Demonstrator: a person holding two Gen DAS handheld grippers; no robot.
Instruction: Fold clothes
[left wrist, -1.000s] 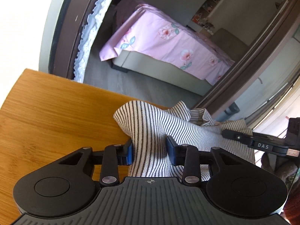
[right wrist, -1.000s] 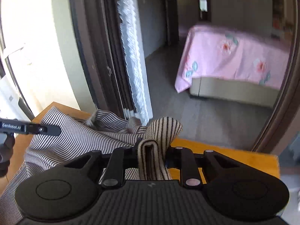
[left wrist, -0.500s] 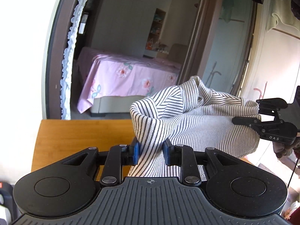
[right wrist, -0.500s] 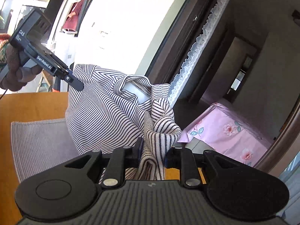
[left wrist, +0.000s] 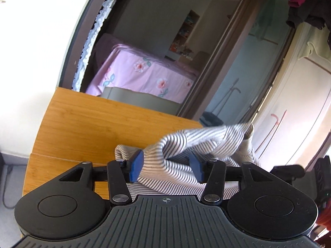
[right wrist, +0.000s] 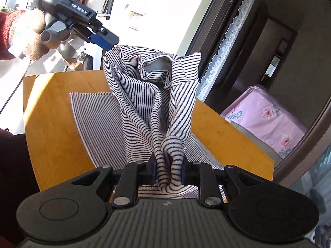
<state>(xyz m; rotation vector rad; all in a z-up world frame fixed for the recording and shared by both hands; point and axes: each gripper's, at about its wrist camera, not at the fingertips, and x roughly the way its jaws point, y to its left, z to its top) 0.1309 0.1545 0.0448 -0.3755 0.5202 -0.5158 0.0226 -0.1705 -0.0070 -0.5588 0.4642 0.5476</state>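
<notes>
Wood table [right wrist: 53,124] by a doorway, pink bed [left wrist: 142,76] in the bkgd. Since 0.5 s ago the left gripper [left wrist: 165,165] has let go: jaws now spread wide, striped shirt [right wrist: 153,95] lying slack between the blue pads [left wrist: 136,163], no pinch. Right gripper [right wrist: 168,172] still pinches a bunched fold of shirt, jaws pressed on it. Shirt hangs partly lifted, lower part on a finer-striped cloth [right wrist: 97,119] laid flat on the table. Judged: a fold just placed, left side released. In the right view the left tool is raised up-left, in a gloved hand [right wrist: 26,35], pointing down at the shirt top.
</notes>
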